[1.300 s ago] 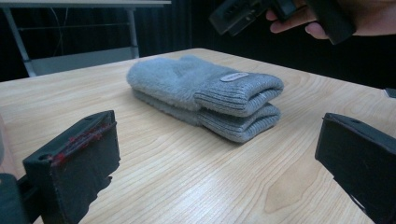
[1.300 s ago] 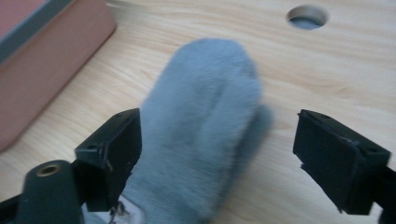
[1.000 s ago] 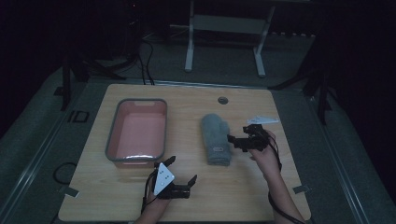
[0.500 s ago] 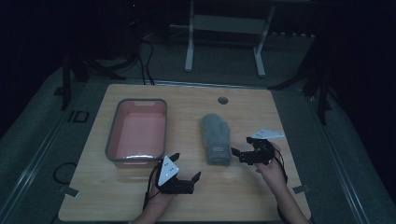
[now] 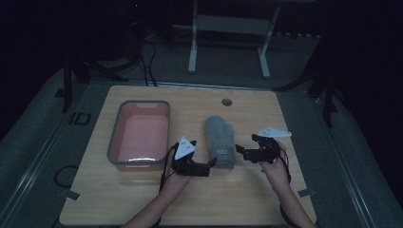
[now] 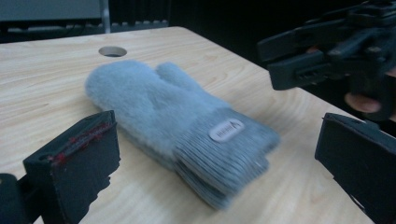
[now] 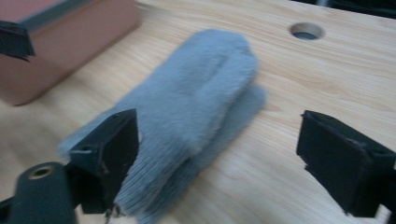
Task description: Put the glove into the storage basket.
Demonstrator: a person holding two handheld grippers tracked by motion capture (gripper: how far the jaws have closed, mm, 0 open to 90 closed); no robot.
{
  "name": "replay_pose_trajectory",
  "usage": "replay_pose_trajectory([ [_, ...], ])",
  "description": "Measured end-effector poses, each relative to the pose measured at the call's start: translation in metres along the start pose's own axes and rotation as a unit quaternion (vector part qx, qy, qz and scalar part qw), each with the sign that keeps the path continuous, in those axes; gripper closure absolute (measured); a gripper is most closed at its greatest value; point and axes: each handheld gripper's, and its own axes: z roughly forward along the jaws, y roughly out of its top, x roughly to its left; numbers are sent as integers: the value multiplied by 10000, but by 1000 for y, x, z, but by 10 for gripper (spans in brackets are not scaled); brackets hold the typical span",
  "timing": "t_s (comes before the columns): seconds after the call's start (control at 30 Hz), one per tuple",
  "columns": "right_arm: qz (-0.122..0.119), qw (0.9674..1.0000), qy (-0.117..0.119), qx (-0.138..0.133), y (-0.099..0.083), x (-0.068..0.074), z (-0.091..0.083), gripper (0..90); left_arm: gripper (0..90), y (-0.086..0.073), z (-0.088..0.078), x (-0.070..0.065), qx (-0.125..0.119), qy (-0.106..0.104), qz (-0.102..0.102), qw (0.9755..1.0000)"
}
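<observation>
Since the earlier frames we have brought both grippers in toward the mitten: the left gripper (image 5: 209, 165) has advanced from the near edge up to the cuff, and the right gripper (image 5: 241, 151) has dropped back from beside the mitten's middle to the cuff end.

The bench (image 5: 247, 199) carries everything. Its far edge has a round hole (image 5: 226, 102).

The pink tub (image 5: 112, 142) with a grey rim stands on the left half of the bench, well apart from the right gripper and just beside the left hand (image 5: 172, 179).

The grey mitten (image 5: 219, 137) lies flat near the bench centre, fingertip end toward the hole and ribbed cuff (image 6: 224, 161) toward us. A small oval label (image 6: 226, 130) sits on the cuff.

We hold the left gripper at the cuff's left corner, jaws spread wide, with nothing between them. In the left gripper view the cuff lies between the two jaws but clear of both.

We hold the right gripper just right of the cuff, jaws likewise apart. In the right gripper view one jaw overlaps the cuff edge; we cannot tell whether it touches.
</observation>
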Motion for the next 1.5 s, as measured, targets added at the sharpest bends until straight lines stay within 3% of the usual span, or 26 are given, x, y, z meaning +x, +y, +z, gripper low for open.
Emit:
replay_pose_trajectory([
  [0.13, 184, 9991, 327, 174, 10, 0, 9, 136, 42, 8, 16, 5, 267, 241, 188, 9992],
  [0.2, 160, 9994, 193, 243, 14, 1, 17, 191, 64, 10, 23, 9, 404, 352, 166, 9984],
  [0.23, 179, 9992, 235, 271, 16, 0, 20, 245, 65, 10, 27, 12, 483, 325, 83, 9983],
  [0.3, 198, 9993, 53, 318, 18, -2, 28, 303, 85, 9, 34, 16, 575, 392, -41, 9976],
  [0.33, 221, 9990, 67, 375, 19, -3, 32, 380, 120, 9, 37, 19, 607, 381, -104, 9974],
  [0.43, 439, 9981, 108, 424, 19, -8, 44, 470, 147, 8, 48, 23, 802, 316, -60, 9963],
  [0.5, 497, 9977, 155, 436, 18, -9, 50, 507, 148, 8, 54, 24, 912, 317, 10, 9953],
  [0.57, 567, 9962, 370, 539, 17, -9, 57, 559, 162, 8, 59, 25, 1004, 274, 33, 9946],
  [0.63, 605, 9947, 352, 757, 13, -6, 65, 622, 218, 8, 64, 25, 1062, 219, 6, 9941],
  [0.73, 689, 9934, 366, 840, 8, -5, 67, 663, 224, 9, 67, 24, 1072, 225, 10, 9940],
  [0.87, 783, 9920, 222, 963, 2, -5, 67, 582, 355, 10, 73, 26, 1199, 129, -70, 9927],
  [1.0, 834, 9899, 111, 1140, 1, -4, 72, 537, 409, 10, 81, 25, 1473, 288, -108, 9886],
  [1.1, 894, 9892, 81, 1159, -2, -3, 76, 508, 389, 10, 81, 25, 1611, 436, -238, 9857],
  [1.27, 986, 9880, 188, 1174, -5, -4, 78, 481, 339, 10, 78, 29, 1754, 434, -571, 9819],
  [1.5, 1171, 9836, 461, 1290, -7, -8, 83, 514, 285, 4, 81, 35, 1835, 373, -627, 9803],
])
